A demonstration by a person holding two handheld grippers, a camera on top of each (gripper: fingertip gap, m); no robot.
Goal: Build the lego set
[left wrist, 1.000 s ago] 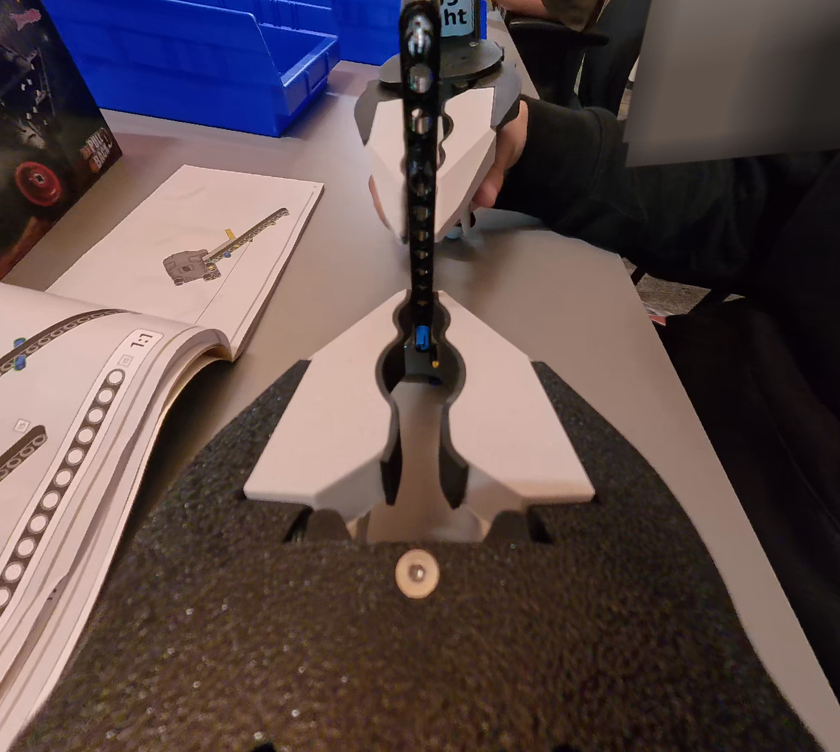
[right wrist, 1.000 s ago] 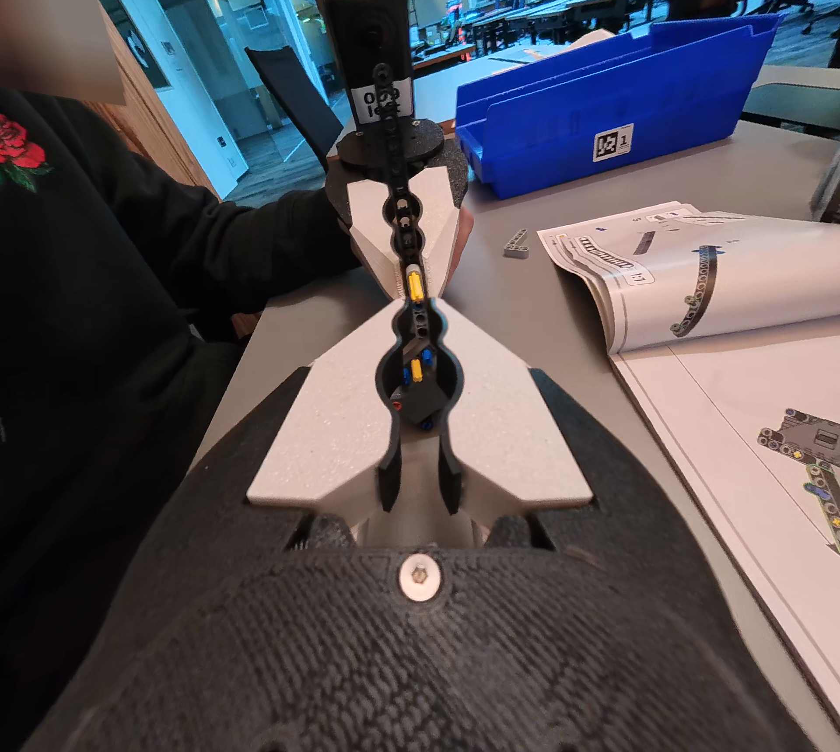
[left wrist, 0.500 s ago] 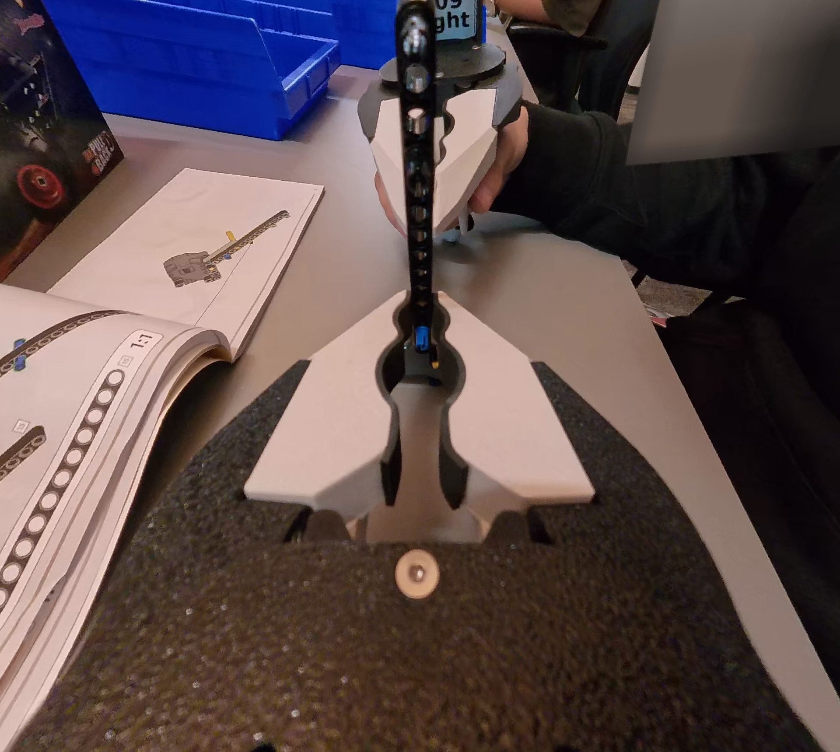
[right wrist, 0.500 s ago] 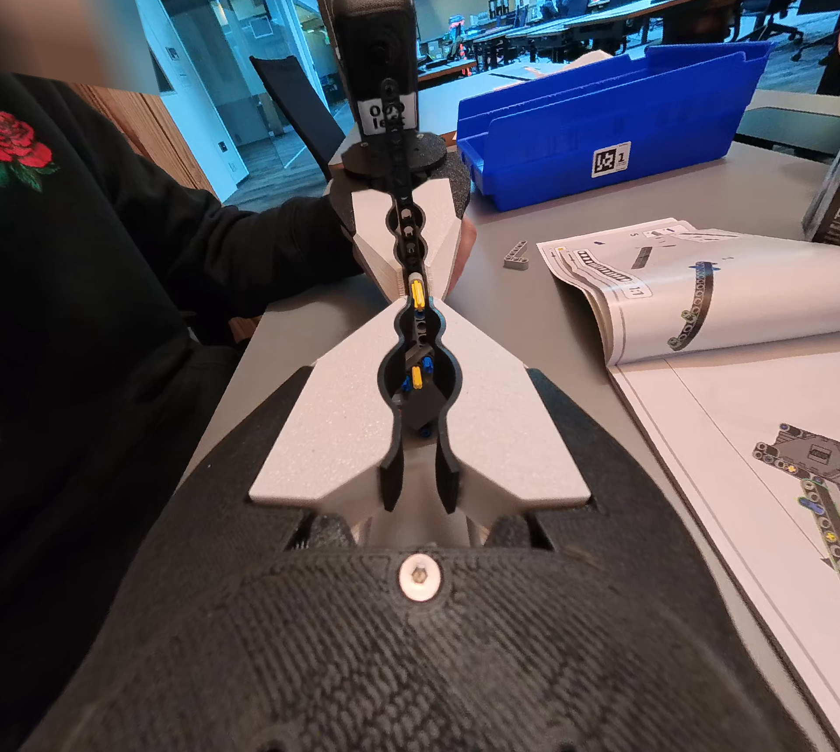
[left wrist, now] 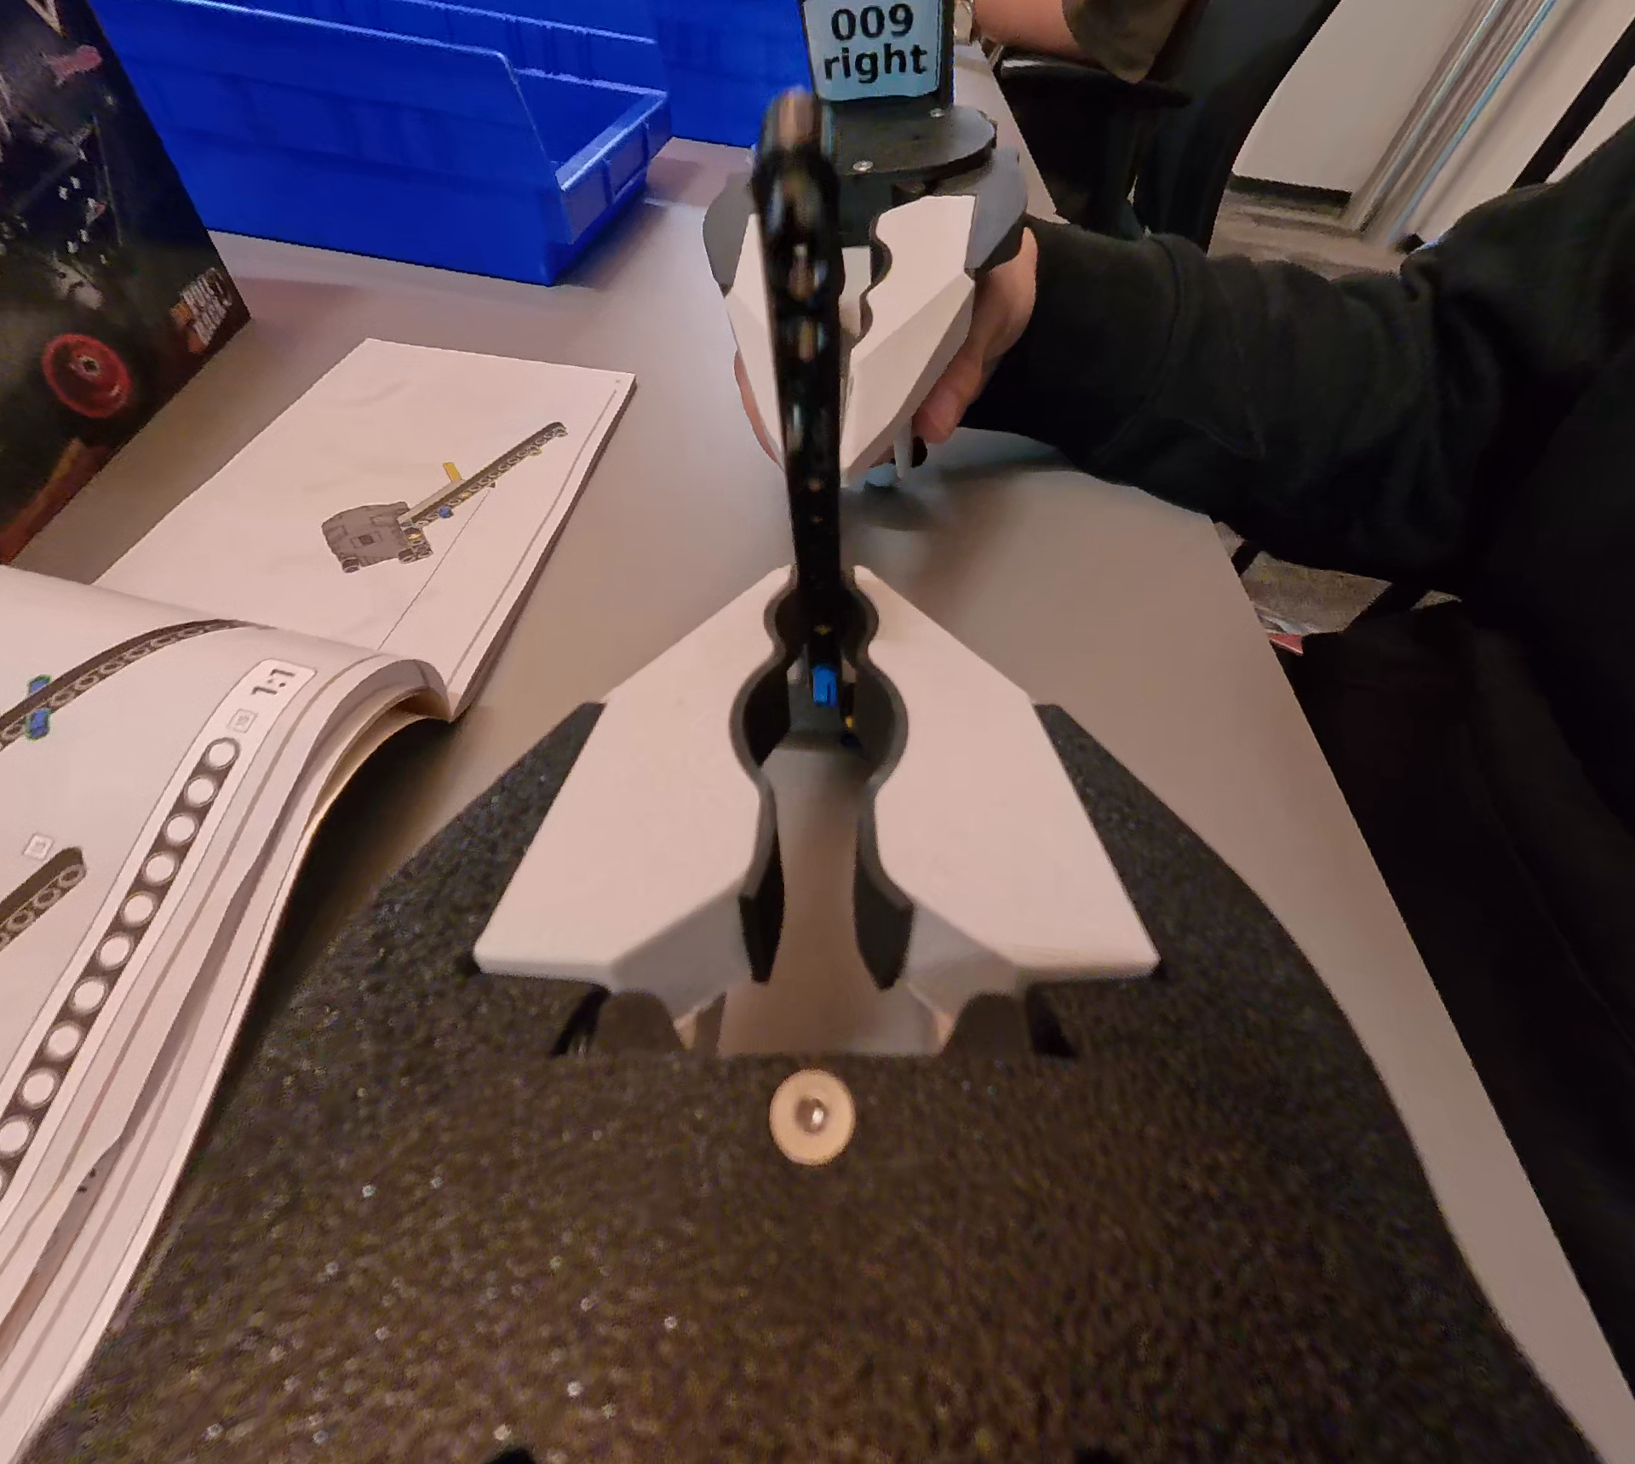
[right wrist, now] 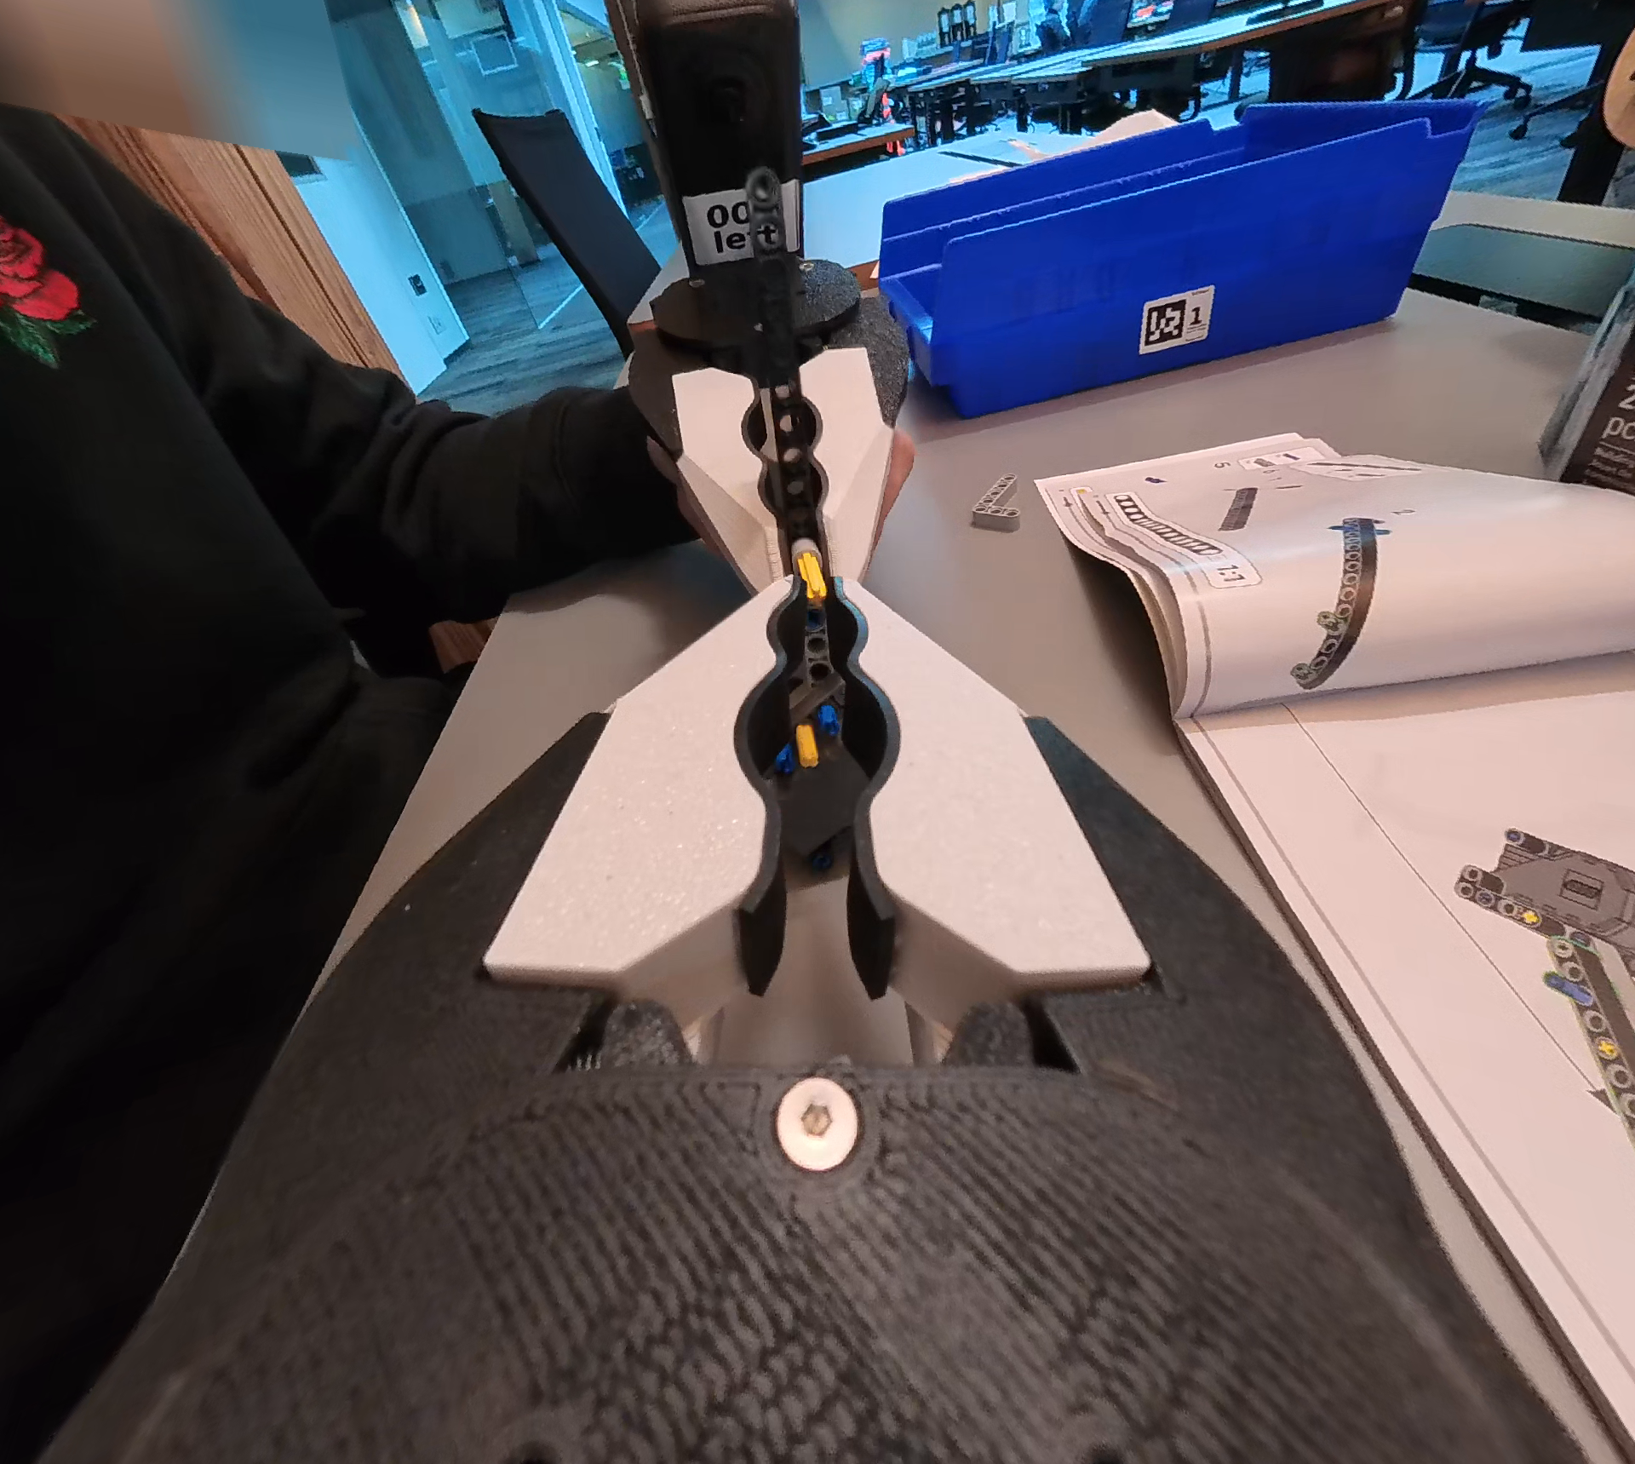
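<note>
Black plastic, long and full of holes: the lego beam [left wrist: 807,395] is the thing in work, and it stands in the air over the tabletop [left wrist: 1044,625], held between two grippers. The left gripper [left wrist: 818,607] is closed on the beam's near end, where a blue pin [left wrist: 823,685] sits. The right gripper [right wrist: 809,607] clamps the other part — a dark grey block [right wrist: 818,793] with blue pins and a yellow pin [right wrist: 807,570] just at its tips.

Judging from the task, the step in hand is to join or press the beam into the block. To do it well, I think both grippers should keep one straight line along the beam and push slowly — a twist could bend the joint or pop a pin out.

Left of the beam lies the open instruction booklet [left wrist: 372,484], and behind it the blue bin [left wrist: 372,121]. A small grey piece [right wrist: 995,506] lies on the tabletop near the booklet.
</note>
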